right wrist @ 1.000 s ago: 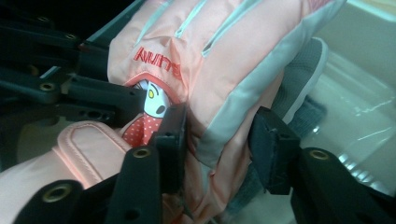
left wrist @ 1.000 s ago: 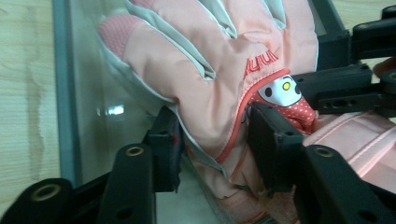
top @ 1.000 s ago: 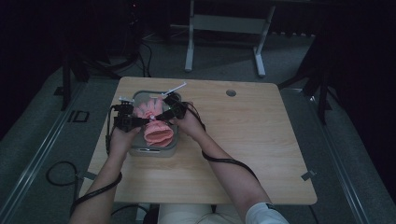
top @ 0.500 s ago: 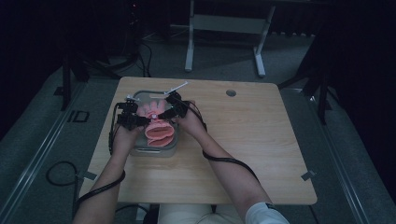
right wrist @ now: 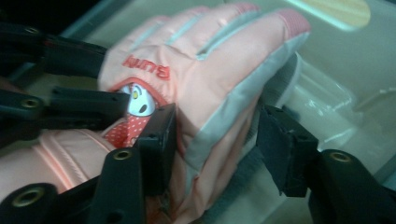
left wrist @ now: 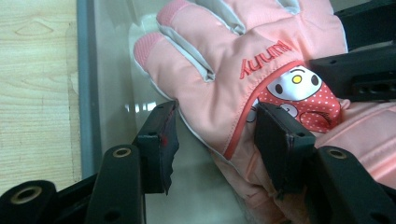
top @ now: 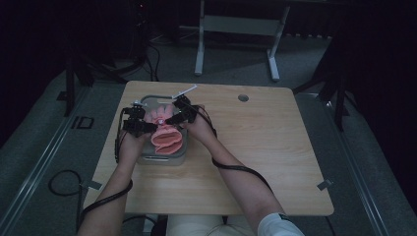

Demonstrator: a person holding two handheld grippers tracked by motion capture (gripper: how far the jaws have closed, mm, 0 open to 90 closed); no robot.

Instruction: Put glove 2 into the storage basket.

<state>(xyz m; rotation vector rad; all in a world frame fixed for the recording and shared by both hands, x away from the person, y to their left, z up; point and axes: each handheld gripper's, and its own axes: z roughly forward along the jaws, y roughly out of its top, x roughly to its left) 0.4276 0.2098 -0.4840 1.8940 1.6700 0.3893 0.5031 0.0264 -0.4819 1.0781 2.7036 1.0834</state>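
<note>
Straddling a pink glove (left wrist: 261, 70) in a grey tray (top: 145, 158): left gripper (left wrist: 212, 135) and right gripper (right wrist: 212, 140), both open, apparently ungripped; fingers pointing away.

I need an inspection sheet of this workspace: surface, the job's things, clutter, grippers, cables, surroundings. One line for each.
Surface: light wooden table with a round hole near the far edge.
Job's things: pink padded winter glove with a cartoon patch, lying in a grey plastic tray.
Clutter: a thin white stick at the tray's far edge; what it is cannot be told.
Grippers: left gripper and right gripper each have open jaws on either side of one edge of the glove.
Cables: black cable along the right forearm, another along the left.
Surroundings: dark room, grey floor, a metal stand behind the table.
</note>
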